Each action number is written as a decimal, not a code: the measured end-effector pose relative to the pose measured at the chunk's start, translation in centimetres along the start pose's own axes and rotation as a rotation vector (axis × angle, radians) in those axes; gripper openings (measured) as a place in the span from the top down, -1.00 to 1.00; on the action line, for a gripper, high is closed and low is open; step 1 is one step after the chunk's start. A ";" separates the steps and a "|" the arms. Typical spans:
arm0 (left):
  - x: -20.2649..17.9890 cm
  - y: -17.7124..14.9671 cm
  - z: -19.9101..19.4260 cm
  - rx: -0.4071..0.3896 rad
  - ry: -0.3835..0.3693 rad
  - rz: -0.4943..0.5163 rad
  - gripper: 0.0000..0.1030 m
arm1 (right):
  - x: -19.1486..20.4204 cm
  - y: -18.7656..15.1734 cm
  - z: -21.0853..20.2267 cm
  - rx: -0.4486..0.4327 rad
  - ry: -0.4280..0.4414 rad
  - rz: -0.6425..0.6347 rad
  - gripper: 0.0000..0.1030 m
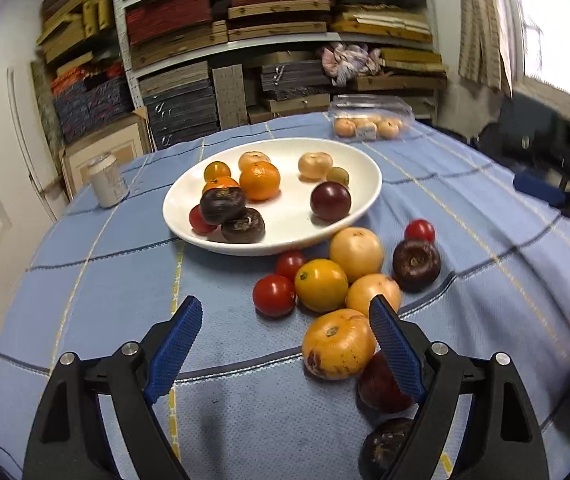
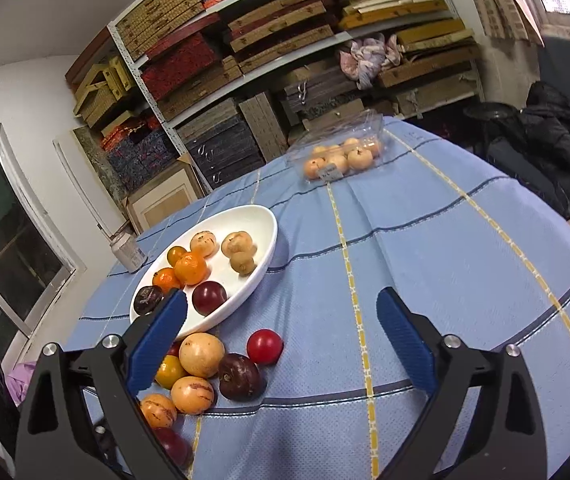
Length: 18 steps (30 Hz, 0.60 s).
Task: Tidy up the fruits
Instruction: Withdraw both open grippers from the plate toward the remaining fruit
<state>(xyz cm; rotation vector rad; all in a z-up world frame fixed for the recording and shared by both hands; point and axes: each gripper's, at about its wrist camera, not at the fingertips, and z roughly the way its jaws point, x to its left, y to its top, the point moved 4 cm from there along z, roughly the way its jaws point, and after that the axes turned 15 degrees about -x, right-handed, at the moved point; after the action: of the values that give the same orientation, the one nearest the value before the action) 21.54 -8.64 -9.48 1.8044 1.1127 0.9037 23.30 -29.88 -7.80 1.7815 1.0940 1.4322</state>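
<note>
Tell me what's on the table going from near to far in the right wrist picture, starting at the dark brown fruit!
Dark brown fruit → red tomato → white plate → clear box of fruit.

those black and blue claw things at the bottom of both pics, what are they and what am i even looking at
They are two hand-held grabbing tools, one in each of a person's hands, each with a wide-angle camera looking out along its two blue-padded fingers. One picture comes from the left tool, the other from the right tool. Both stand open and hold nothing. Below them is a table with a blue checked cloth. On it sits a white bowl already holding several fruits, with a loose pile of fruit beside it: red, yellow, pale orange and dark purple ones. Further back are a clear plastic box of fruit and a drinks can.
</note>
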 end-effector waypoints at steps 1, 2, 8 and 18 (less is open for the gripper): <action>-0.2 -0.2 0.2 0.010 0.001 0.008 -0.67 | 0.0 0.0 0.0 0.001 0.002 0.000 -0.82; -0.3 -0.4 0.6 0.023 -0.002 0.010 -0.68 | 0.1 -0.1 0.0 0.003 0.003 -0.002 -0.82; 0.7 -0.7 1.1 0.046 -0.010 -0.037 -0.87 | 0.6 -0.2 0.1 0.017 0.010 -0.008 -0.82; 8.7 -2.1 -0.7 0.080 0.136 -0.259 -0.88 | 0.4 -0.2 -0.1 0.020 0.017 0.021 -0.82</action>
<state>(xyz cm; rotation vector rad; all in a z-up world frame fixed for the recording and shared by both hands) 23.33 0.19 -9.71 1.6325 1.4491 0.8453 23.21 -29.47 -7.76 1.8027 1.1050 1.4566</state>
